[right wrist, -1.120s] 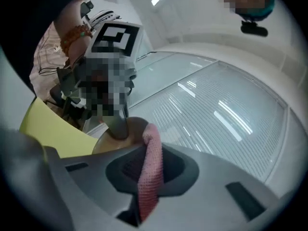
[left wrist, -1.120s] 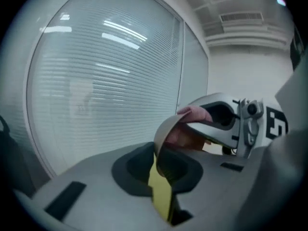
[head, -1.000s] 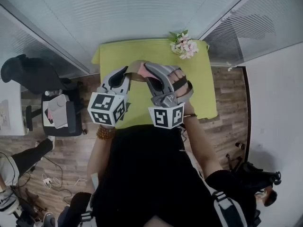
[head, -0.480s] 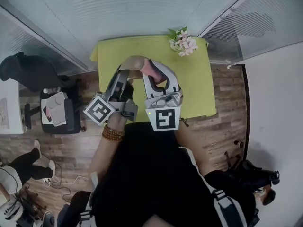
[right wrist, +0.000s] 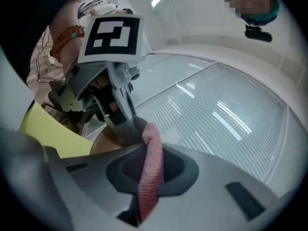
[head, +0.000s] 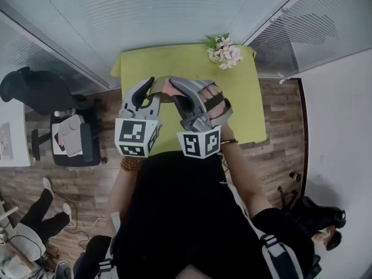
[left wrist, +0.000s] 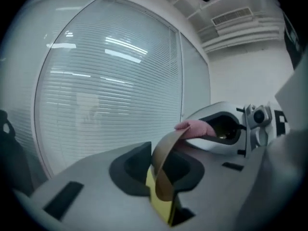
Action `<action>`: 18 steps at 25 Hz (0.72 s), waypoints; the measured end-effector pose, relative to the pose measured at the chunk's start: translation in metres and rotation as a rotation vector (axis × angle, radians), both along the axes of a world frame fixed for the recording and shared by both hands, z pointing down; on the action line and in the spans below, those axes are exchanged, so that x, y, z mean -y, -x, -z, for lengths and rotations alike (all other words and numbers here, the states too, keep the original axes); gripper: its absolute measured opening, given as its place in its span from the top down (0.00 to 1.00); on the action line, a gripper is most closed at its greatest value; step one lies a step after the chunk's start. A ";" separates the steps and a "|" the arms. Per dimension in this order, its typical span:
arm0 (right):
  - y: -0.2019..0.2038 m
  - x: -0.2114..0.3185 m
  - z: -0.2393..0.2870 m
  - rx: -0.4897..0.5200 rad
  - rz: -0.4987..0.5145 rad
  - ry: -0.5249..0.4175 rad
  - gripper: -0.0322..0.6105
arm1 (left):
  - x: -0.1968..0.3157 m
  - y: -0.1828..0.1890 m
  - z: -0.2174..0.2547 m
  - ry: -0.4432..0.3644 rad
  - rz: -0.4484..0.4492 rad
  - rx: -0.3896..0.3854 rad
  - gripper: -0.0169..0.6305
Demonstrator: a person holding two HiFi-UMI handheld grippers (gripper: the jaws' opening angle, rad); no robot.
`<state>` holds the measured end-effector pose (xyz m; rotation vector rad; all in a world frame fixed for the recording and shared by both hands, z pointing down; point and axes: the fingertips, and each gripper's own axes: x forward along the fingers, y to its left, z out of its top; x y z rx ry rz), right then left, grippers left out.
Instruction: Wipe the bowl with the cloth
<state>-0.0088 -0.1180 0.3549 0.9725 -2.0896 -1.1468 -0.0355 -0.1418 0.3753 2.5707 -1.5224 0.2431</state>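
Note:
Both grippers hang close together above the yellow-green table [head: 244,109]. My left gripper [head: 150,92] is shut on the thin rim of the brown bowl [left wrist: 161,177]. Its jaws have just been closing, with the rim between them. The bowl [head: 164,80] sits between the two grippers' tips. My right gripper [head: 176,92] is shut on the pink cloth [right wrist: 151,172]. The cloth's free end [left wrist: 195,127] lies against the bowl's upper edge. In the right gripper view the bowl [right wrist: 103,146] shows behind the cloth, under the left gripper's marker cube [right wrist: 113,37].
A bunch of pink and white flowers [head: 224,52] lies at the table's far right corner. A stool with a grey pad [head: 70,135] and a black chair [head: 35,89] stand to the left on the wood floor. Glass walls with blinds close off the far side.
Half a second ago the left gripper was rolled over with its cube tilted; it has rolled back level. The right gripper with the cloth has shifted slightly along the bowl.

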 end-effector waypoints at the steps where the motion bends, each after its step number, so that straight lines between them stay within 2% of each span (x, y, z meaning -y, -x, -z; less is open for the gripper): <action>1: 0.001 0.000 0.004 0.033 -0.008 -0.003 0.91 | -0.001 0.004 0.004 -0.006 0.016 -0.039 0.89; 3: 0.002 -0.002 0.018 0.131 -0.008 -0.004 0.91 | -0.007 0.018 0.017 -0.031 0.075 -0.169 0.89; 5: 0.001 -0.002 0.036 0.267 0.006 0.029 0.91 | -0.012 0.032 0.030 -0.030 0.114 -0.389 0.89; 8: -0.003 -0.004 0.052 0.482 0.011 0.146 0.91 | -0.012 0.043 0.033 0.069 0.105 -0.823 0.89; 9: -0.002 -0.004 0.051 0.532 0.002 0.193 0.91 | -0.011 0.044 0.027 0.120 0.095 -0.934 0.88; 10: -0.002 -0.003 0.047 0.562 -0.010 0.236 0.91 | -0.009 0.043 0.019 0.163 0.083 -0.984 0.88; 11: -0.003 0.001 0.040 0.567 -0.025 0.267 0.90 | -0.009 0.040 0.011 0.192 0.063 -0.965 0.88; 13: -0.009 0.012 0.021 0.480 -0.058 0.290 0.91 | -0.009 0.028 -0.002 0.216 -0.010 -0.791 0.85; 14: -0.012 0.017 0.010 0.380 -0.070 0.271 0.91 | -0.009 0.021 -0.006 0.213 -0.048 -0.672 0.84; 15: -0.014 0.020 0.000 0.251 -0.073 0.229 0.91 | -0.009 0.017 -0.008 0.196 -0.074 -0.533 0.78; 17: -0.013 0.018 -0.016 0.031 -0.043 0.149 0.91 | -0.011 0.014 -0.015 0.140 -0.093 -0.202 0.77; 18: -0.012 0.016 -0.021 -0.024 -0.018 0.140 0.91 | -0.013 0.011 -0.021 0.115 -0.109 -0.043 0.77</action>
